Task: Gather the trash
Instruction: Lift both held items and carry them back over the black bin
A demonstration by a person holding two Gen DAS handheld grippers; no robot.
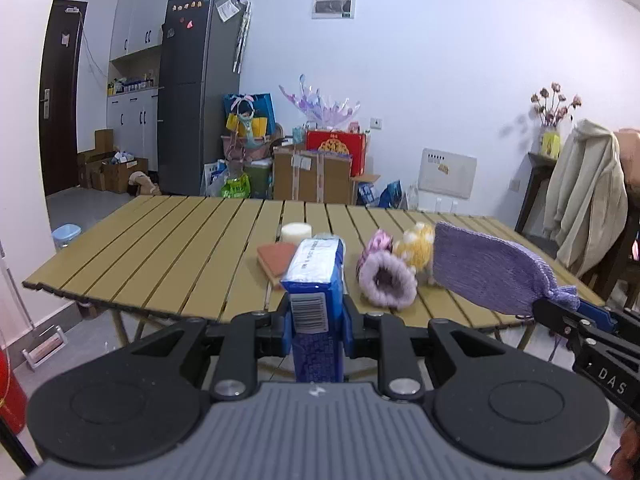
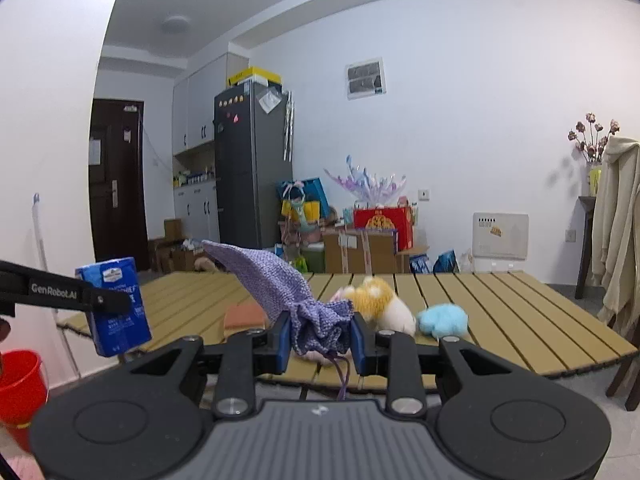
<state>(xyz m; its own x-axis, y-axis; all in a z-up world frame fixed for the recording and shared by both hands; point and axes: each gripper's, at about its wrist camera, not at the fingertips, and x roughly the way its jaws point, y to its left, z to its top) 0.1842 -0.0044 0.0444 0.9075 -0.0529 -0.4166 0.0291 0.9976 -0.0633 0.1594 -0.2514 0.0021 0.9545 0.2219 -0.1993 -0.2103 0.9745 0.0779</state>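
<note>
Trash is in hand: our left claw (image 1: 316, 316) clamps the blue tissue pack (image 1: 316, 276), our right claw (image 2: 320, 340) pinches the purple knit pouch (image 2: 280, 292), both lifted off the tabletop (image 1: 160, 248). We judge this the carrying step; next we need a bin, perhaps the red bucket (image 2: 20, 384).

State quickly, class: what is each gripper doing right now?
Left gripper: shut on the blue tissue pack.
Right gripper: shut on the purple knitted pouch.

"GenRobot.AI" runs along the left tongs' (image 2: 106, 304) arm; "DAS" marks the right tongs' (image 1: 560, 312) arm.
</note>
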